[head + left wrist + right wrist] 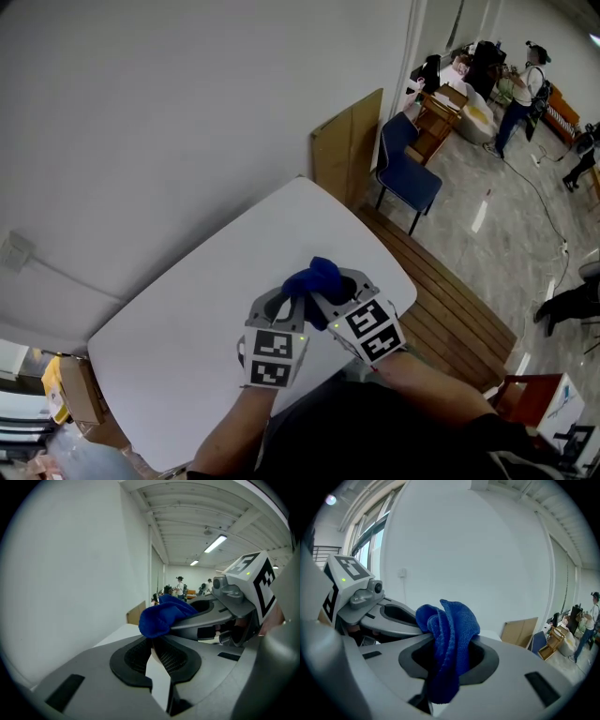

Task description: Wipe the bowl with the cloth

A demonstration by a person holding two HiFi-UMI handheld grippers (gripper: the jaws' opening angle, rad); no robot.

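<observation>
Jaws of our right gripper (449,644) are clamped on the cloth (451,620), which fills the gap between the pads. Those of our left gripper (157,641) stand narrowly apart, with the white of the table (216,281) showing through the slit and nothing pinched there. In the left gripper view the cloth sits right at their far tips, at the middle of the frame; whether it touches them we cannot tell.

As for progress, we have the cloth in hand, and that is all we can vouch for. No bowl shows in any view, on the table or elsewhere, so we cannot see any wiping under way. We judge the bowl has yet to be brought under the cloth, though the pictures cannot rule out that it was already wiped and put aside.

In the head view the cloth sits at lower centre, between both grippers and above the table's near edge. It is deep blue with a fine knitted, towel-like pile. It is bunched into soft folds that rise as a rounded wad above the right jaws, and a short tail hangs below them.
</observation>
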